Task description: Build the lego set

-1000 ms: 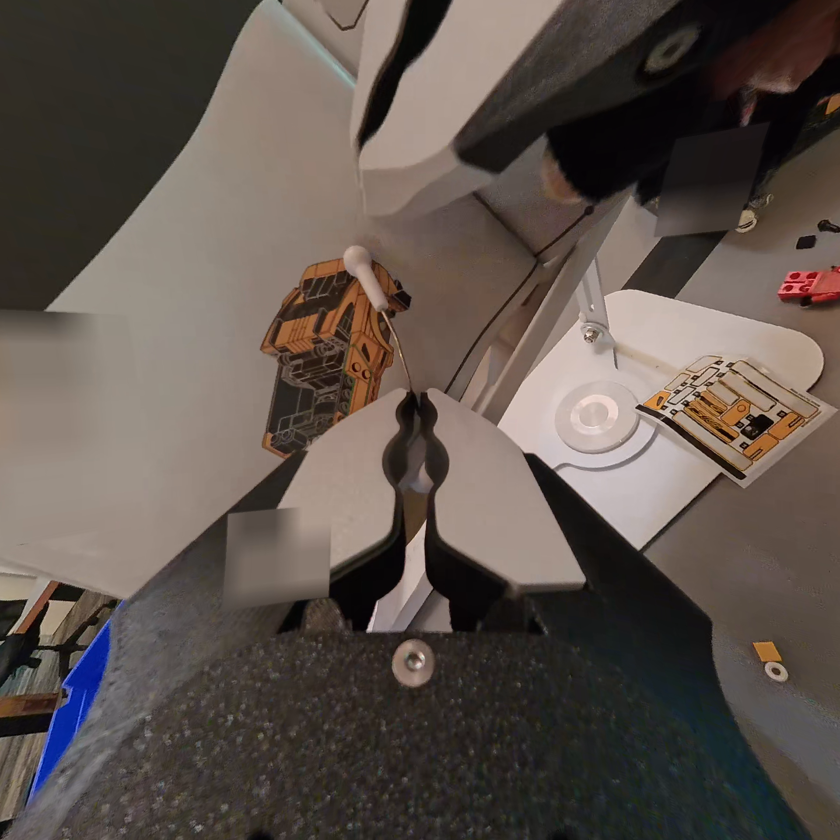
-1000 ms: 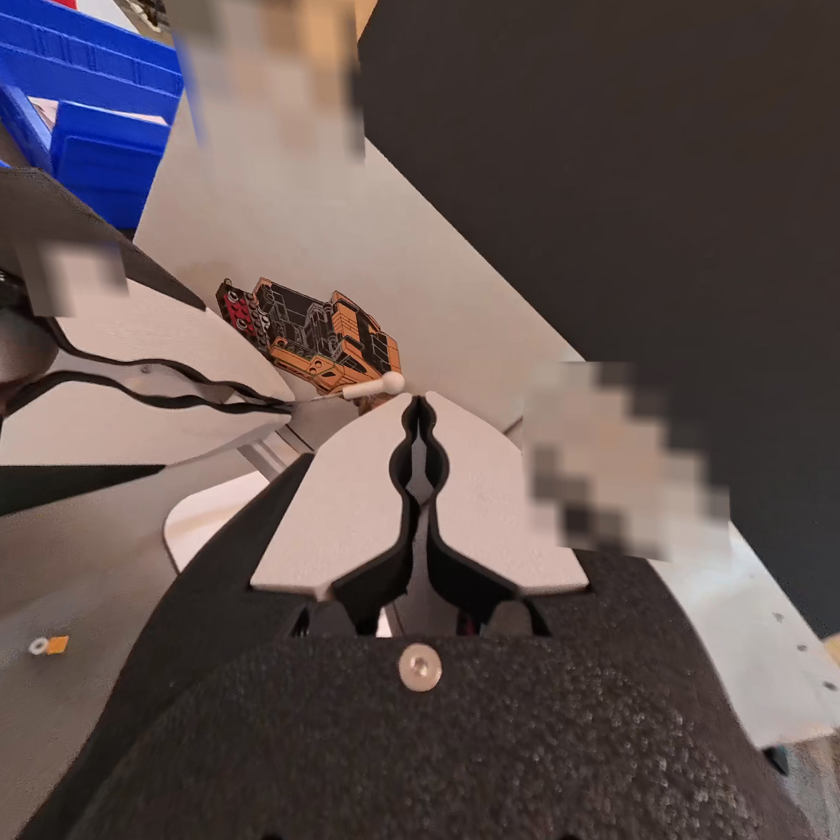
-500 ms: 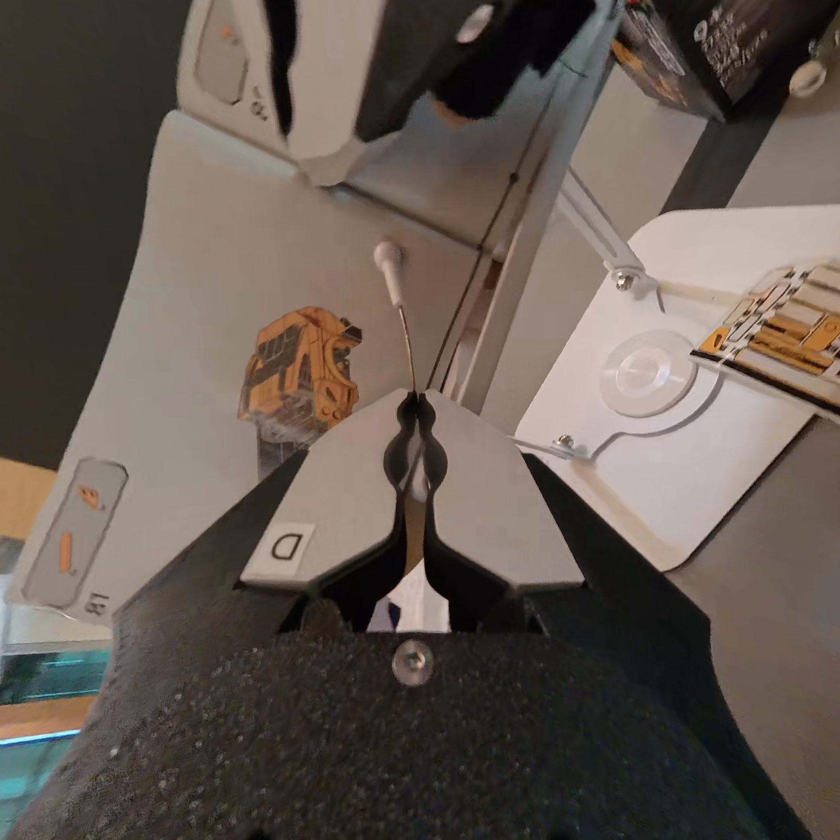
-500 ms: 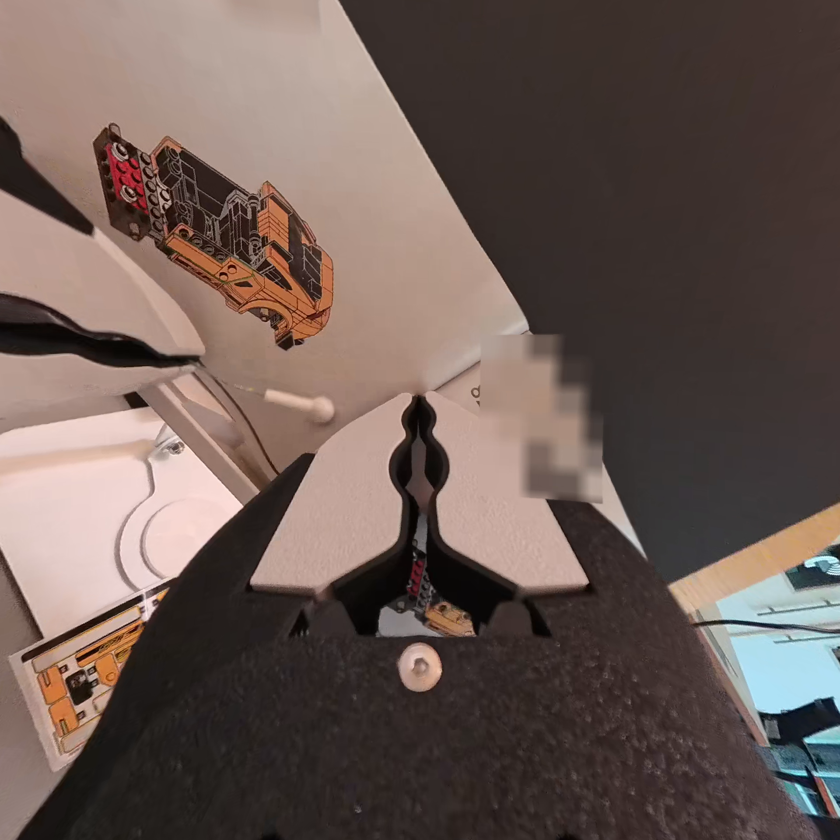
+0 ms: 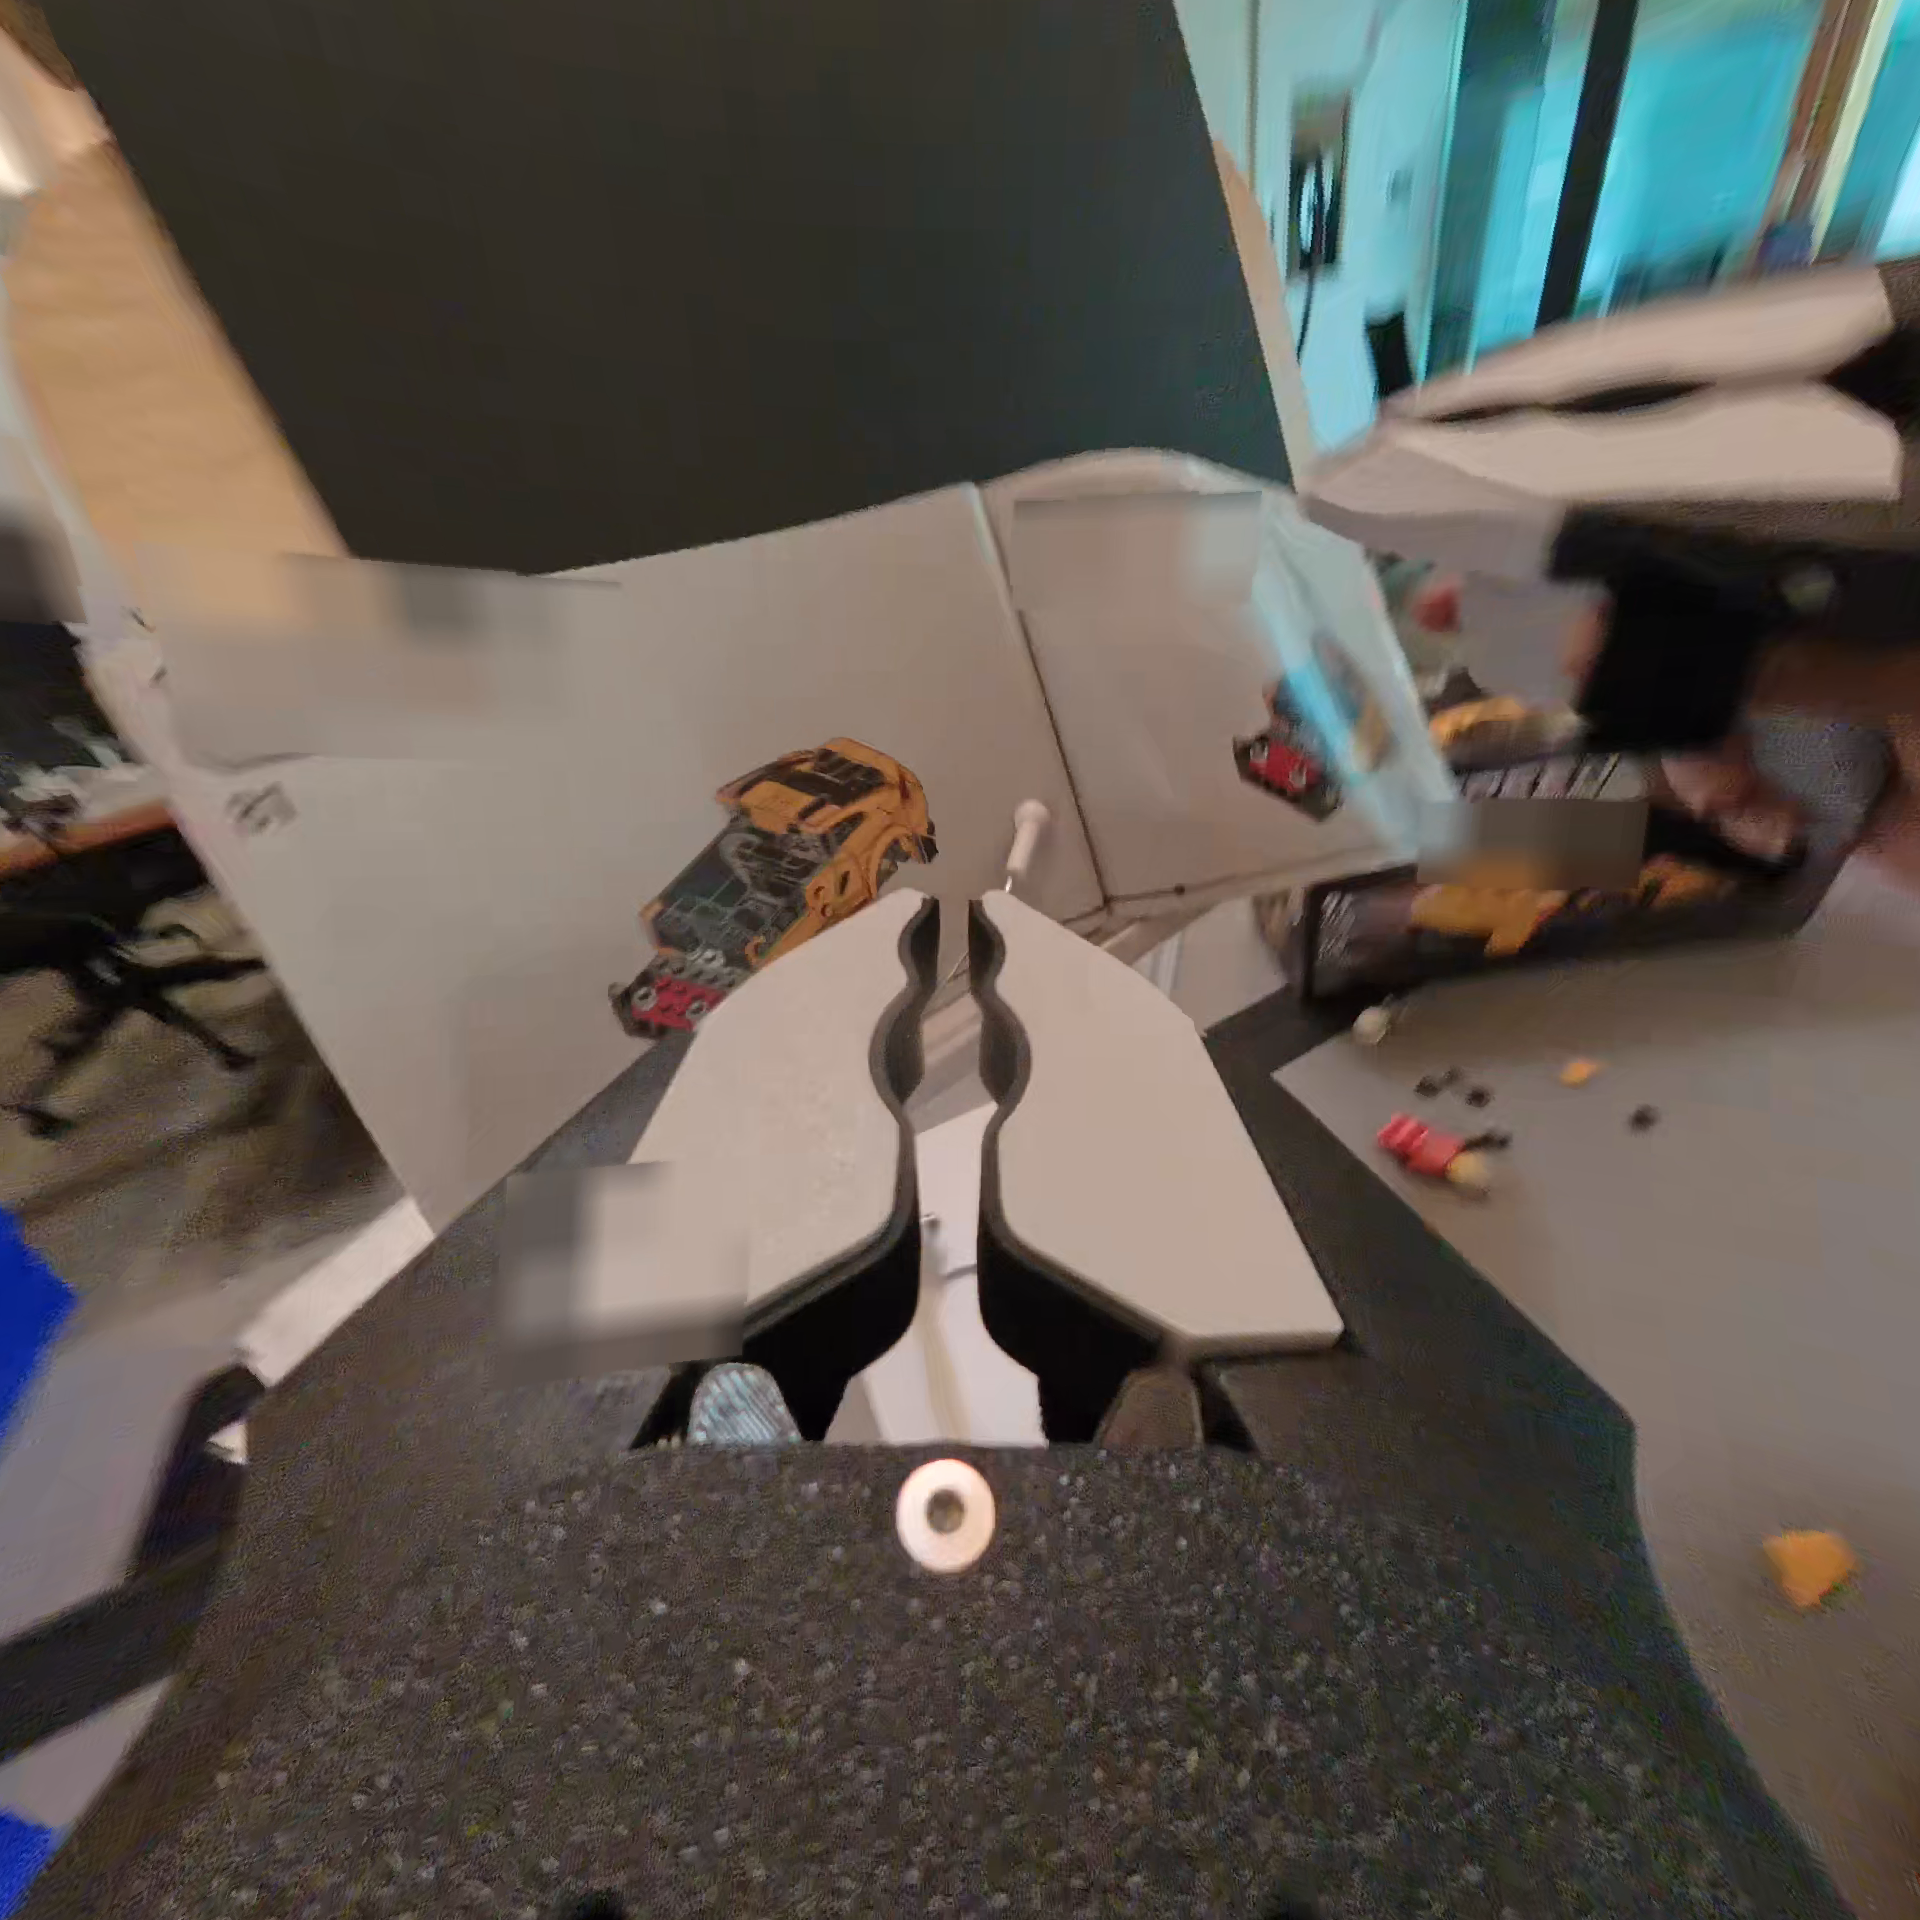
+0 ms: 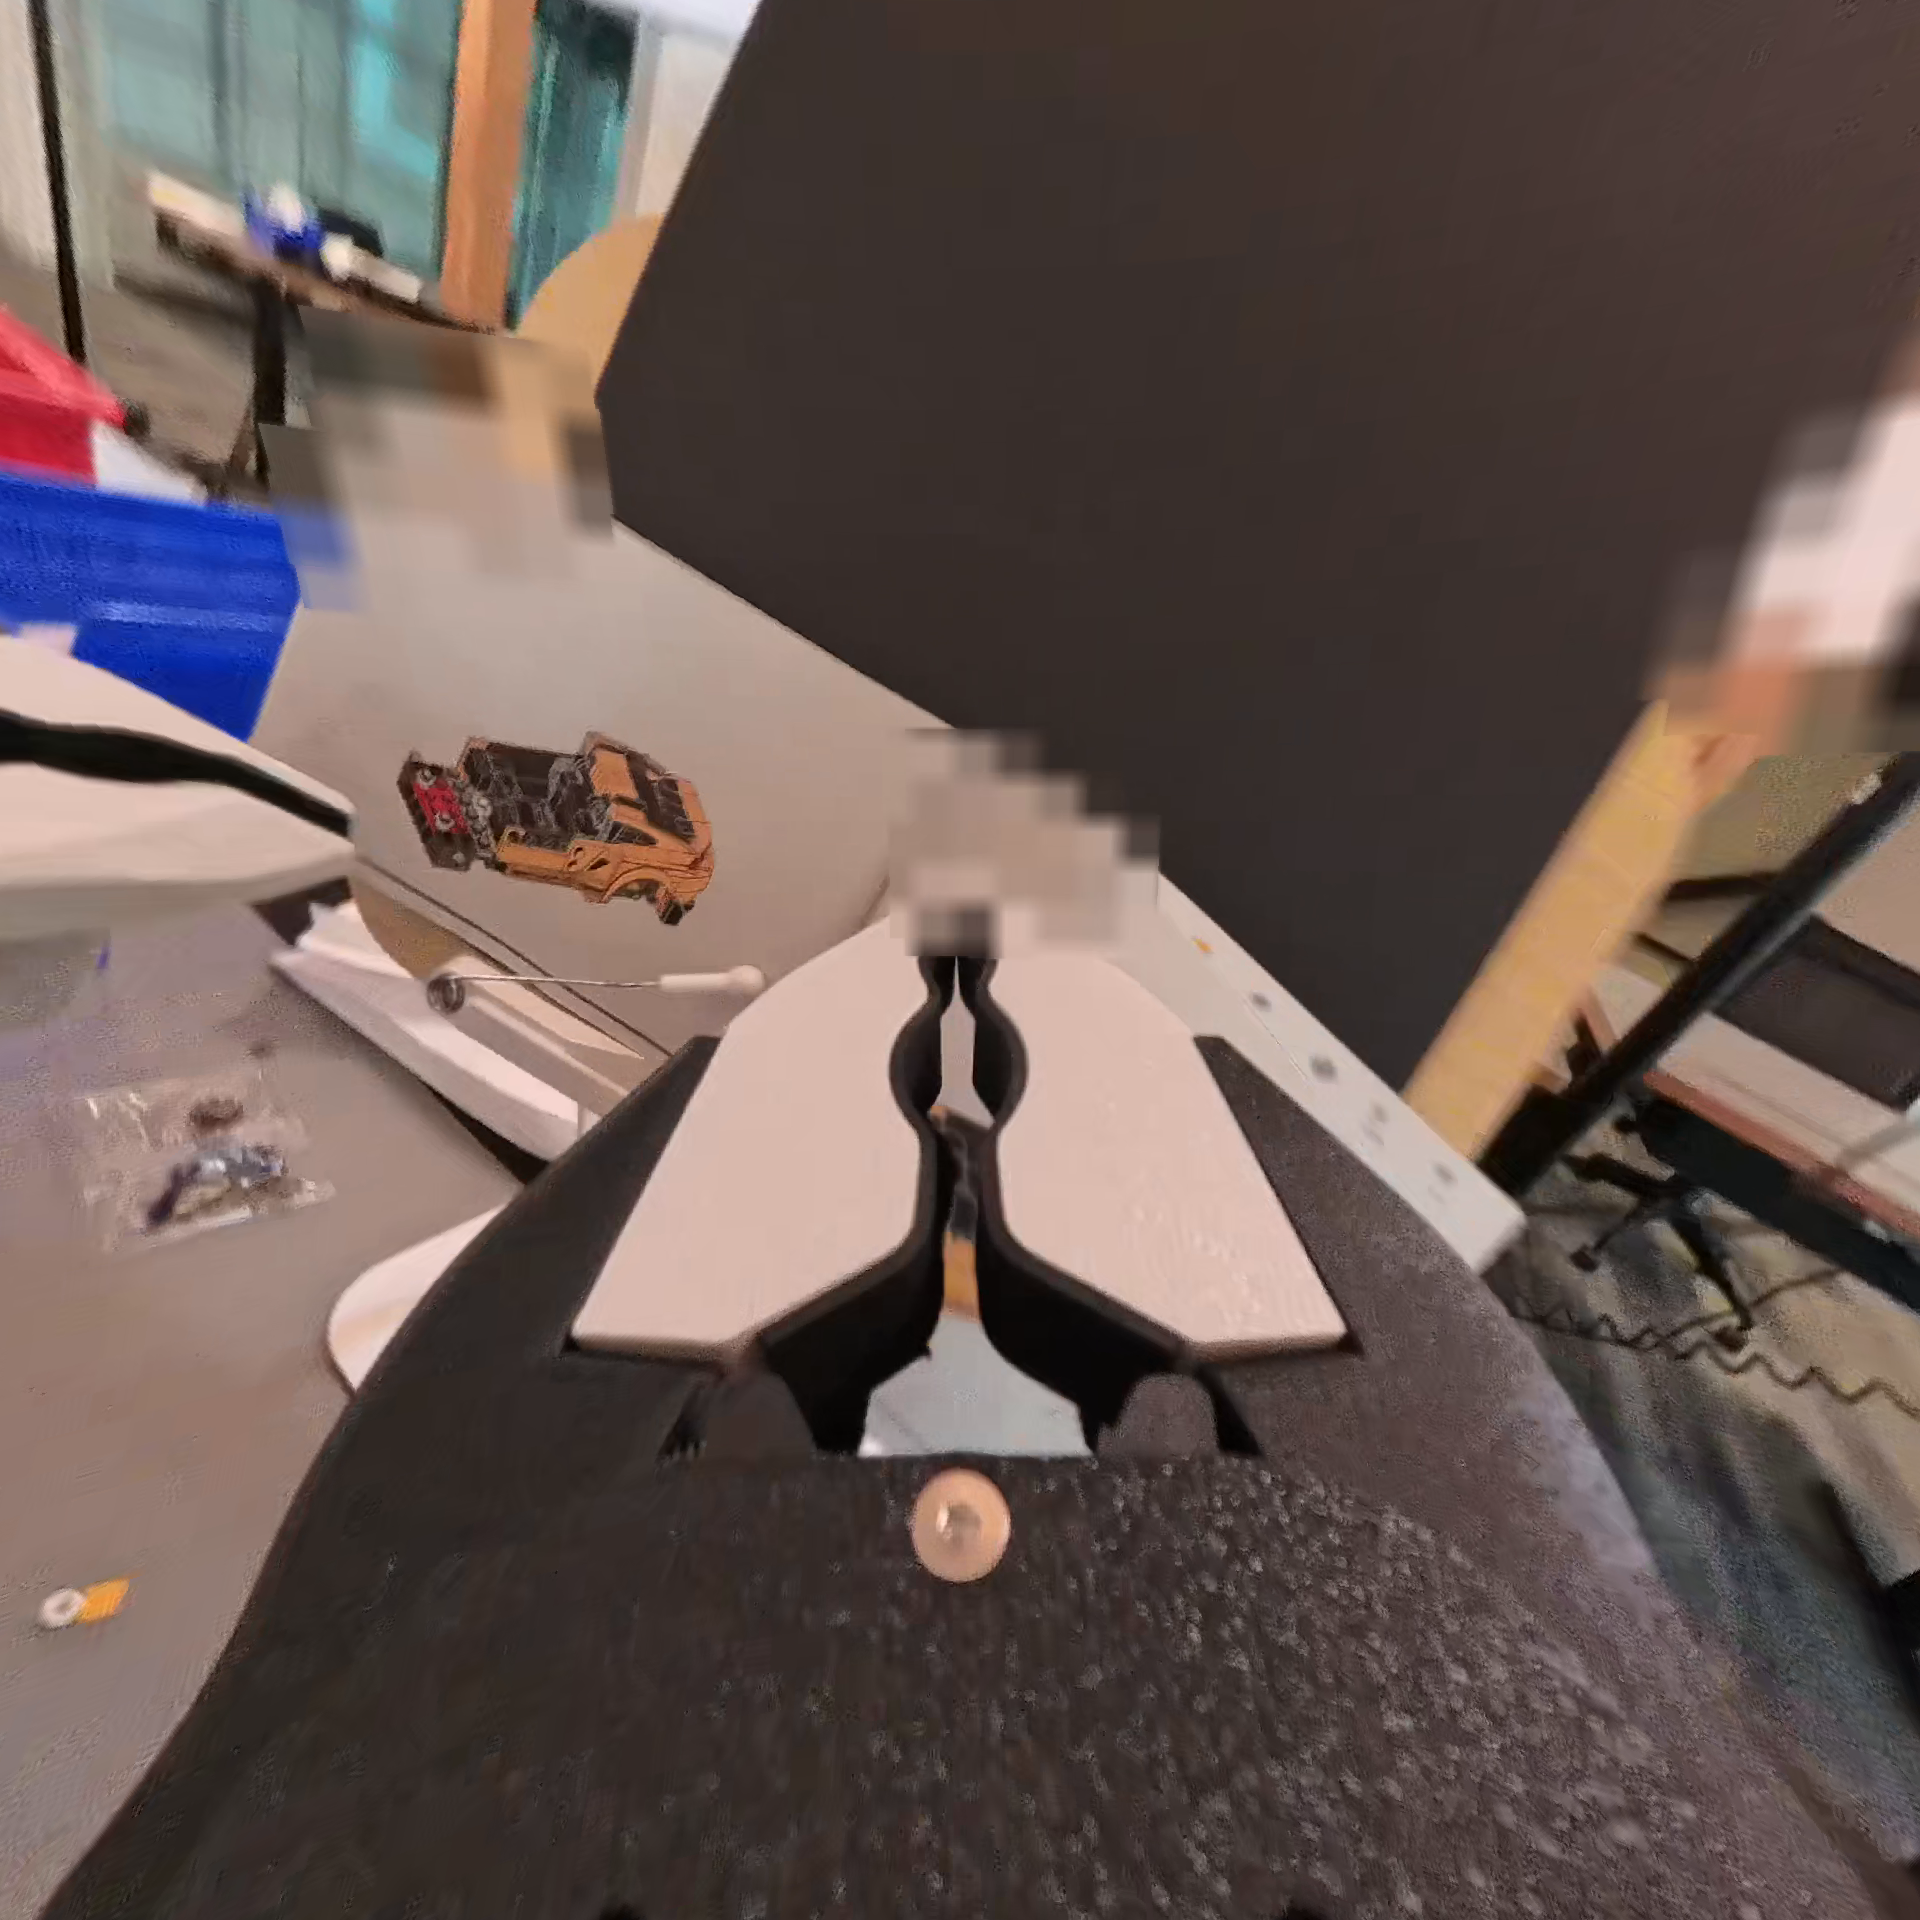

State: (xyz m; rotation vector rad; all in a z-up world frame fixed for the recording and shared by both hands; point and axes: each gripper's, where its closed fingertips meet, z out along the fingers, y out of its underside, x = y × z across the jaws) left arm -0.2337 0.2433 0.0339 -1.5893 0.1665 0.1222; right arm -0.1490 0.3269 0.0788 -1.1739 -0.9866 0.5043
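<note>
Our left claw is open a little, with a thin gap between its two tips and nothing pinched in it. Just past its right tip stands a thin wire with a white knob on its end. Behind the wire is an open booklet with a picture of an orange car. The booklet sits on a white stand on the grey table.

Our right claw is closed on the right page of the booklet. A blur patch covers its very tips, so we cannot see them. The page edge shows between the fingers lower down.

Right of the booklet we see a dark box with orange pieces in it. Near the box, small red and black bits lie on the table. Left of the stand lies a clear bag of small parts. Behind the booklet stands a black board, and left of the booklet are blue bins.
</note>
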